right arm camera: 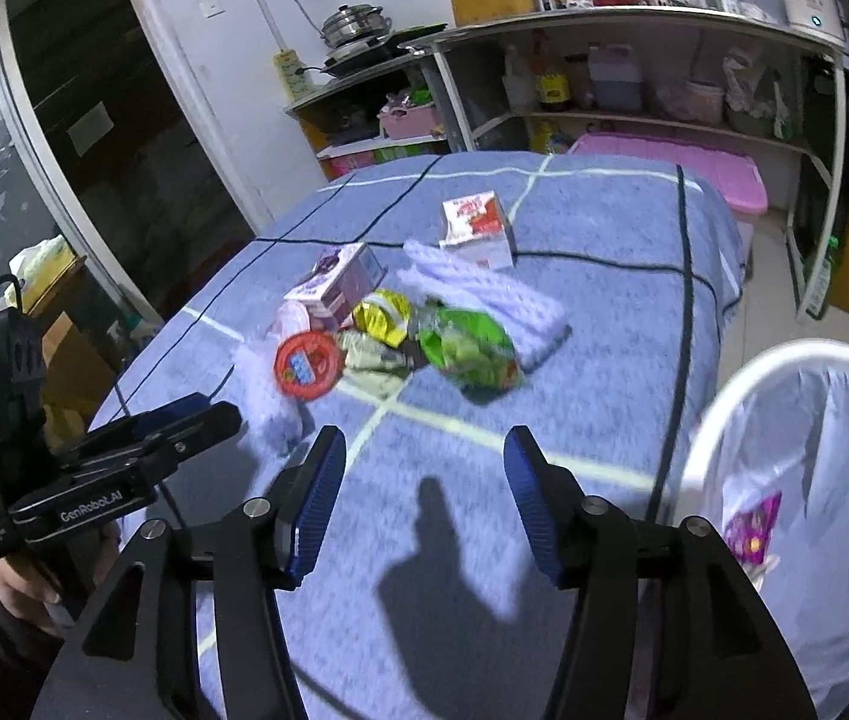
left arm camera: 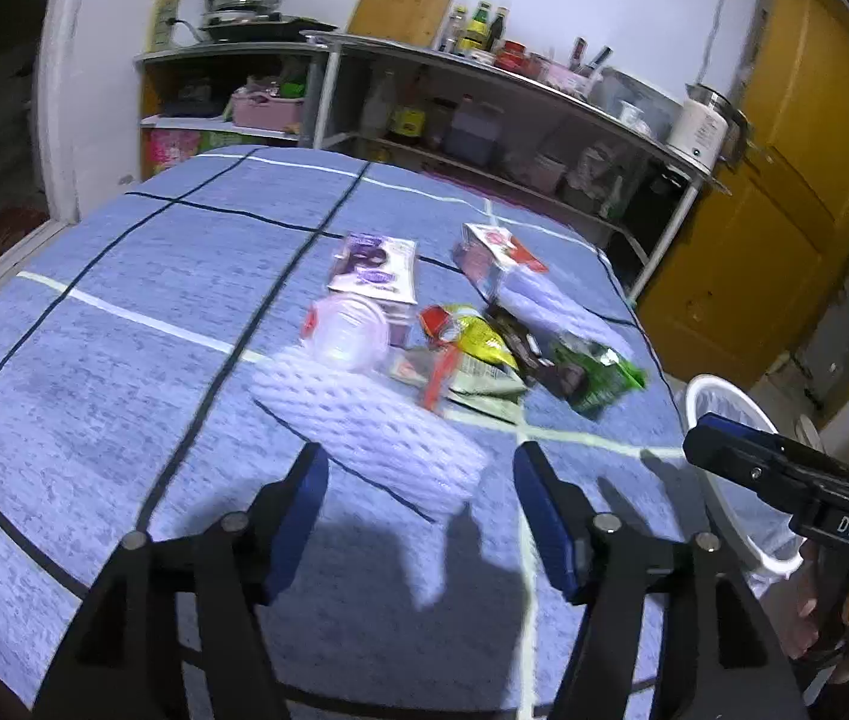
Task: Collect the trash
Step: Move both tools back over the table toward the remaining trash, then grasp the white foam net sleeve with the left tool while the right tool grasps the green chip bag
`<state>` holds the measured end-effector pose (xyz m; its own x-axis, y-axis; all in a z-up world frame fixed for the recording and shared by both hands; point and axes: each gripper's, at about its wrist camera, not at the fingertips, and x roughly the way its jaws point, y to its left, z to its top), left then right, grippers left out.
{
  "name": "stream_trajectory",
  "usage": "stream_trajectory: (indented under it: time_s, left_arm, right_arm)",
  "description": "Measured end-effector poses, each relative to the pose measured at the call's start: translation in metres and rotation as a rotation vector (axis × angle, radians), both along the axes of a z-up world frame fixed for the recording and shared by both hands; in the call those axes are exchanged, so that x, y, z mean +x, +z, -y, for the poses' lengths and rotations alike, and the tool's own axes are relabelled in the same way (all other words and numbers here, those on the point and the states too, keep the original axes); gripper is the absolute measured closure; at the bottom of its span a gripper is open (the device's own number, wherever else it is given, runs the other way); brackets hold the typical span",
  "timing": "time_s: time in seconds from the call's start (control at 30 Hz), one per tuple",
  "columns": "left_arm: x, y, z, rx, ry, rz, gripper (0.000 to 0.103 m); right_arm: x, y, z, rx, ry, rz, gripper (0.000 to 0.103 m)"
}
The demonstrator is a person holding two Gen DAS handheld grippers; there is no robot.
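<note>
A pile of trash lies mid-table on the blue checked cloth (left arm camera: 124,372): a white foam net (left arm camera: 364,414), a clear plastic cup with a red lid (left arm camera: 346,330), a purple carton (left arm camera: 373,267), a red-and-white carton (left arm camera: 493,258), a yellow wrapper (left arm camera: 472,336) and a green wrapper (left arm camera: 598,372). My left gripper (left arm camera: 421,501) is open and empty, just short of the foam net. My right gripper (right arm camera: 424,489) is open and empty above bare cloth, short of the green wrapper (right arm camera: 472,354) and the red lid (right arm camera: 307,366). It also shows in the left wrist view (left arm camera: 742,450).
A white-rimmed bin with a clear liner (right arm camera: 784,372) stands off the table's right edge; a purple wrapper (right arm camera: 751,528) lies inside it. Metal shelves with bottles and boxes (left arm camera: 484,120) stand behind the table. A pink crate (right arm camera: 724,180) sits on the floor. A yellow door (left arm camera: 784,180) is at right.
</note>
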<state>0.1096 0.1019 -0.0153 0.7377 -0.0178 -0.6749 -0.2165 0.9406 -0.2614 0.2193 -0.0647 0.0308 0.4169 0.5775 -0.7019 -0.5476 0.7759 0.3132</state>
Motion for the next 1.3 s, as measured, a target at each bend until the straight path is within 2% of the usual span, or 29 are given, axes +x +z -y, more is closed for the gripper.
stream_trajectory:
  time_s: [0.47,0.63,0.83,0.9,0.97,1.03,1.07,1.2,1.3]
  left_arm:
    - [0.022,-0.015,-0.018,-0.078,0.075,-0.032,0.028]
    - [0.028,-0.022,-0.022,-0.112,0.107,-0.056,0.027]
    - [0.032,-0.030,-0.020,-0.118,0.112,-0.080,0.028]
    - [0.031,-0.031,-0.017,-0.105,0.106,-0.077,0.034]
    - [0.032,-0.032,-0.016,-0.095,0.100,-0.084,0.045]
    - [0.031,-0.032,-0.014,-0.080,0.097,-0.086,0.053]
    - [0.030,-0.032,-0.013,-0.078,0.094,-0.086,0.058]
    - [0.026,-0.030,-0.014,-0.068,0.087,-0.084,0.070]
    - [0.020,-0.028,-0.012,-0.056,0.083,-0.079,0.073]
  right_arm:
    - [0.037,-0.009,-0.036,-0.067,0.045,0.047,0.046]
    - [0.045,-0.015,-0.043,-0.097,0.051,0.055,0.046]
    - [0.052,-0.018,-0.046,-0.112,0.033,0.052,0.046]
    - [0.055,-0.018,-0.045,-0.110,0.030,0.049,0.046]
    - [0.057,-0.019,-0.045,-0.106,0.026,0.038,0.047]
    - [0.058,-0.019,-0.046,-0.105,0.031,0.031,0.059]
    - [0.058,-0.019,-0.047,-0.108,0.032,0.032,0.060]
    - [0.054,-0.017,-0.047,-0.097,0.039,0.042,0.062]
    - [0.048,-0.014,-0.044,-0.077,0.038,0.048,0.065]
